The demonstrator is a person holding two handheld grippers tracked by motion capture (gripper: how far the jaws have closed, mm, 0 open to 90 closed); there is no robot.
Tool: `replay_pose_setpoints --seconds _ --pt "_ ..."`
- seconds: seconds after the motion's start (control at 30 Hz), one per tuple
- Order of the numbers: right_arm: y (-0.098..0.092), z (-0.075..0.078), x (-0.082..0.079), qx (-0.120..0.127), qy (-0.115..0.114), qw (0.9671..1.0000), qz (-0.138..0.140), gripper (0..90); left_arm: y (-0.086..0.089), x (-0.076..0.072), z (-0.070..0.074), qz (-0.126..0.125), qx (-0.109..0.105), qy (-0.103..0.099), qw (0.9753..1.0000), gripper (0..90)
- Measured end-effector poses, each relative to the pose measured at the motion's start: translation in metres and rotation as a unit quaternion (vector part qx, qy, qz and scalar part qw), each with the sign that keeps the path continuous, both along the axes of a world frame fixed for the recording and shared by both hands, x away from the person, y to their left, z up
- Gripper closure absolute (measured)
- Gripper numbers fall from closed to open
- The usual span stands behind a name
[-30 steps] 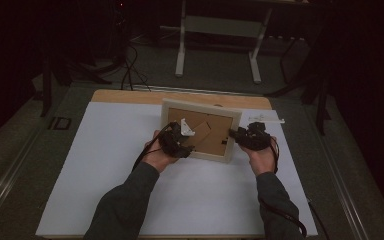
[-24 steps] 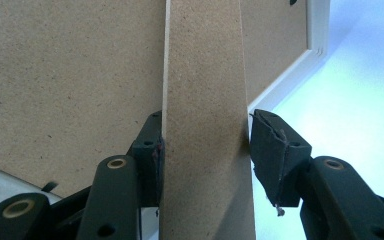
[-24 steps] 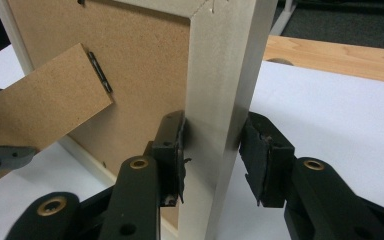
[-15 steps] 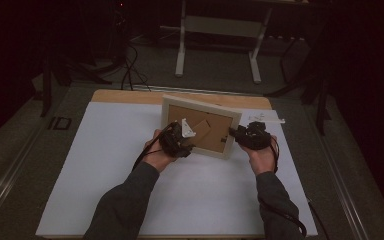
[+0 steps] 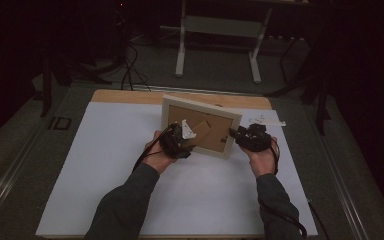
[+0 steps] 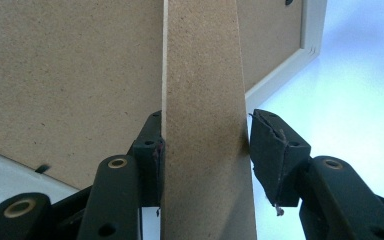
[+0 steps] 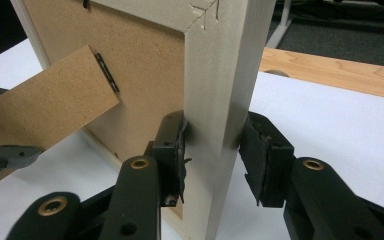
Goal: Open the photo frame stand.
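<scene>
Both grippers on tilted frame

High view looks forward and down; both gripper views sit close, sharing the picture frame

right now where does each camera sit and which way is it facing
High view: above the person's side, facing forward and down on the table; forearms, hands, left claw, right claw show.
Left gripper view: on the left claw, facing along its jaws at the stand leg.
Right gripper view: on the right claw, facing the picture frame edge.
Shared: frame and leg.
</scene>
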State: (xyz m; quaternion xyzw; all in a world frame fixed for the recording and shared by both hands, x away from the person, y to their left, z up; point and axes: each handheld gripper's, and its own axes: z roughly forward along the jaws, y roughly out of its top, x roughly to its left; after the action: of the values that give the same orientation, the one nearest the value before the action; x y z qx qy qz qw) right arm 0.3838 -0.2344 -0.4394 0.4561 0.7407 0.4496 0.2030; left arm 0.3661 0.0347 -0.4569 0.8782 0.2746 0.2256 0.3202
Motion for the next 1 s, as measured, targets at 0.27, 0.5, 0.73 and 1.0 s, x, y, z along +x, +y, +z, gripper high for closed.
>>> replay_pose_setpoints --seconds 0.27,0.5,0.73,1.0 --pt "-0.002 0.0 -0.007 -0.004 -0.009 0.9996 0.028 62.0 -0.002 -0.014 -0.001 -0.009 0.001 -0.008 0.9999 54.3" --pt "0.001 0.003 -0.005 -0.004 -0.01 0.9983 0.057 55.2 -0.003 -0.022 -0.004 -0.013 0.008 -0.019 0.9997 54.8" --pt "0.004 -0.002 -0.003 -0.008 -0.002 0.997 0.077 51.2 -0.003 -0.026 -0.007 -0.015 0.015 -0.025 0.9994 55.1" --pt "0.007 -0.006 -0.003 -0.03 -0.009 0.9964 0.078 53.6 -0.002 -0.023 -0.009 -0.013 0.017 -0.028 0.9994 55.5"
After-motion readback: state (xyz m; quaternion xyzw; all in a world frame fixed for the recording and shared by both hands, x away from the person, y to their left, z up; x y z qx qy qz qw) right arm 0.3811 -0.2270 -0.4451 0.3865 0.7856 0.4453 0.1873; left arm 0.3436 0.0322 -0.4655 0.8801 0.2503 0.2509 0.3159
